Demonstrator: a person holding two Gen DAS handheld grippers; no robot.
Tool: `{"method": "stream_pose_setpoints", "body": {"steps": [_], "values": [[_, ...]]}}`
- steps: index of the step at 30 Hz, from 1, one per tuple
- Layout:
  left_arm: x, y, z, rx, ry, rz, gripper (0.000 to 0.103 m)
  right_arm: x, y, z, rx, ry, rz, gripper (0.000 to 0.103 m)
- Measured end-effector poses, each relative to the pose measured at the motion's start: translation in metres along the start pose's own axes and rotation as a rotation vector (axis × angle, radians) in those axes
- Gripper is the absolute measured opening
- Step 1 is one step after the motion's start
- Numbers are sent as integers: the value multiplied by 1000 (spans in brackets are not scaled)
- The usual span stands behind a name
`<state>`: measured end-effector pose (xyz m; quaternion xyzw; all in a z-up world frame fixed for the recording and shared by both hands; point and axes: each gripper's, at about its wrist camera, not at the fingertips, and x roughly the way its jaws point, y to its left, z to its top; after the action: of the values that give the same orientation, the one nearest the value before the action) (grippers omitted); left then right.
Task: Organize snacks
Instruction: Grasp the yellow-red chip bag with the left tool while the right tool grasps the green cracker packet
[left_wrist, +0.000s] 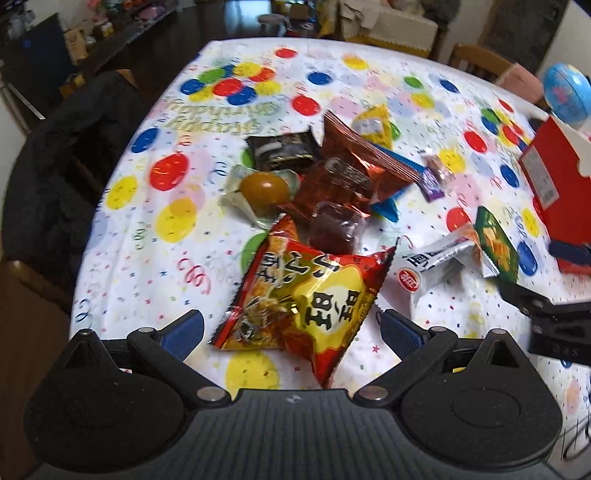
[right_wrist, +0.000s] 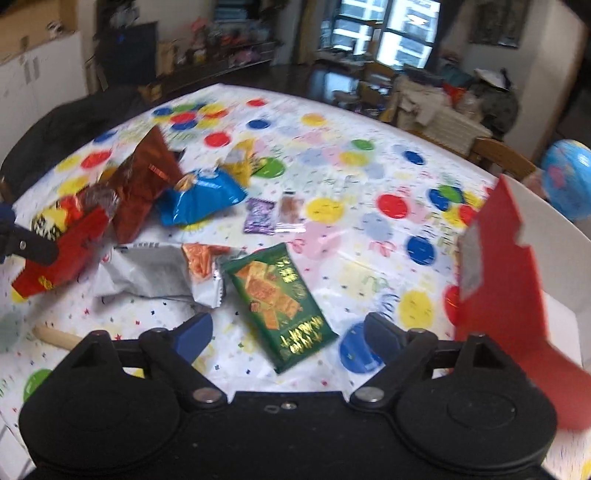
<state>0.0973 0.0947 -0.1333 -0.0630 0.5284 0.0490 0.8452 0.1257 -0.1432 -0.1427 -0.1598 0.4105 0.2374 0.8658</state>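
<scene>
My left gripper (left_wrist: 291, 332) is open just above the table, its blue pads standing either side of a red-and-yellow snack packet (left_wrist: 306, 306) that lies flat, untouched by either pad. Behind it is a pile: a red-brown chip bag (left_wrist: 351, 166), a blue packet (left_wrist: 388, 199), a dark biscuit packet (left_wrist: 280, 147) and a wrapped brown egg (left_wrist: 264, 188). My right gripper (right_wrist: 290, 334) is open over a green packet (right_wrist: 280, 299), which lies between its fingers without contact. A white packet (right_wrist: 147, 273) sits to the left of the green one.
An open red box (right_wrist: 498, 277) with a white inside stands close on the right, beside a blue globe (right_wrist: 569, 181). Small purple and brown candies (right_wrist: 260, 216) lie mid-table. A chair draped with a dark coat (left_wrist: 74, 155) is at the table's left edge.
</scene>
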Motion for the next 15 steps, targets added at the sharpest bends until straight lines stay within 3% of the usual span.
{"method": "stream_pose_setpoints", "body": {"steps": [5,12,15], "values": [[12,3,7,29,31,-40,102,21,0,9,-89,23,6,83],[31,13,13,40,88,-90,102,37,-4,16,-99,45,39,76],[35,20,13,26,98,-118,102,41,-6,15,-88,50,29,67]]}}
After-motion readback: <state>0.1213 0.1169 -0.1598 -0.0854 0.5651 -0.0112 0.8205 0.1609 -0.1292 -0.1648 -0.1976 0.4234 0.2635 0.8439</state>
